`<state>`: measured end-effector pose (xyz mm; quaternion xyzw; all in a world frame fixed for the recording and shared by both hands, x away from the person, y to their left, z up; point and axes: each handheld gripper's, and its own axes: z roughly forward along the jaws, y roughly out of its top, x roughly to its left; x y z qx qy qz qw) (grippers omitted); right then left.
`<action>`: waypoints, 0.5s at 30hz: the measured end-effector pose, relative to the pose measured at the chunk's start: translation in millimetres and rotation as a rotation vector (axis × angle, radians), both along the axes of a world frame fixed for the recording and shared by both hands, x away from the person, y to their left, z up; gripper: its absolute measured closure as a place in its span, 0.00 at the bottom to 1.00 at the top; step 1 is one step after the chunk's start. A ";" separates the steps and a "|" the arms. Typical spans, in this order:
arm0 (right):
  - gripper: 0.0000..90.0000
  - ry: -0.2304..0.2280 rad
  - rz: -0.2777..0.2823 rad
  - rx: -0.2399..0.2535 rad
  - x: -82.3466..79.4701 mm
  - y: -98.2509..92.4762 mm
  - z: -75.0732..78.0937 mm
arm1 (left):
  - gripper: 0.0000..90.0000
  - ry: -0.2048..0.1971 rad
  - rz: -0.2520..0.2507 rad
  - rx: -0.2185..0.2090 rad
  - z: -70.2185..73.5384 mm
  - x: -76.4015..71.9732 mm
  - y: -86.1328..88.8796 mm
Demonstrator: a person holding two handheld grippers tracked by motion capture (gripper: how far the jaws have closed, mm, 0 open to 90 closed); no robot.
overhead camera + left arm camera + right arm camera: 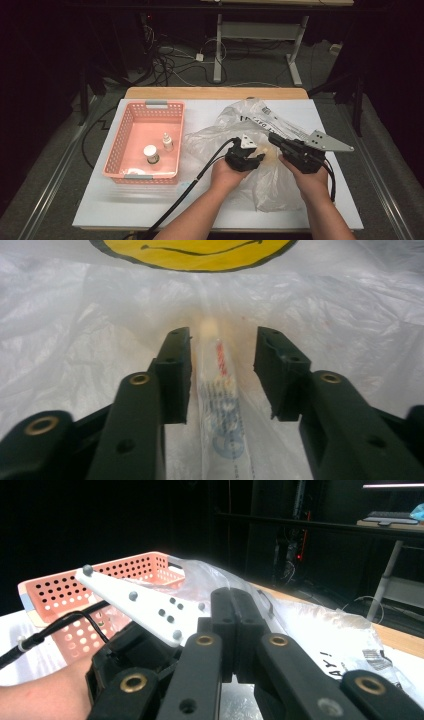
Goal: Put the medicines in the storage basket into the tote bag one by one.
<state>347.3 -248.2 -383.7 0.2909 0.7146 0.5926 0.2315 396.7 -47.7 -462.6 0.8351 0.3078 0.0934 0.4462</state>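
A crumpled clear plastic bag (260, 150) lies on the right half of the white table (100, 200), reaching from near the far edge down toward the near edge. The left gripper (248, 157) is pushed into the bag's mouth near the middle of the table, pointing down and away from the person. In the left gripper view its two black jaws stand apart, and between them, not pressed by either pad, lies a slim tube (220, 405) with red and blue print, seen through the thin film of the bag (100, 340); whether the tube sits inside or under the film cannot be told. A yellow smiley print (195, 250) shows on the bag at the top of that view. The right gripper (276, 139) sits just beside the left one, on its right, over the upper layer of the bag. In the right gripper view its jaws are pressed together, with the bag's film (320, 630) bunched around them, so it looks pinched on the plastic. A pink basket (117, 145) stands along the left side of the table, well apart from the bag's far end but close to its left fringe. In the basket stand a small white dropper bottle (167, 142) and a white-capped jar (151, 153).
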 end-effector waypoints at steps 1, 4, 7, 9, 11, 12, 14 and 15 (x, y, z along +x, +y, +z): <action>1.00 0.002 -0.002 0.001 -0.1 -0.2 -0.3 | 0.61 -0.005 -0.005 0.001 0.7 -1.6 1.4; 1.00 0.005 -0.003 -0.002 -0.5 -1.0 -0.6 | 0.61 0.001 -0.017 -0.020 2.0 -6.1 7.4; 1.00 0.007 -0.001 -0.003 -0.3 -1.3 -1.3 | 0.55 0.036 -0.036 -0.038 0.7 -9.4 14.2; 1.00 0.009 -0.004 -0.006 -0.4 -0.8 -1.5 | 0.50 0.040 -0.054 -0.046 0.3 -13.5 17.9; 1.00 0.005 -0.001 -0.012 -0.6 -1.4 -1.5 | 0.50 0.044 -0.082 -0.068 0.7 -17.6 22.8; 1.00 0.009 -0.004 -0.012 -1.1 -1.7 -1.4 | 0.50 0.052 -0.091 -0.082 1.2 -20.0 26.1; 1.00 0.007 -0.005 -0.015 -1.5 -2.4 -1.5 | 0.45 0.051 -0.087 -0.082 2.5 -24.8 30.8; 1.00 0.008 -0.006 -0.016 -1.9 -2.6 -1.5 | 0.41 0.044 -0.082 -0.077 3.0 -27.9 33.0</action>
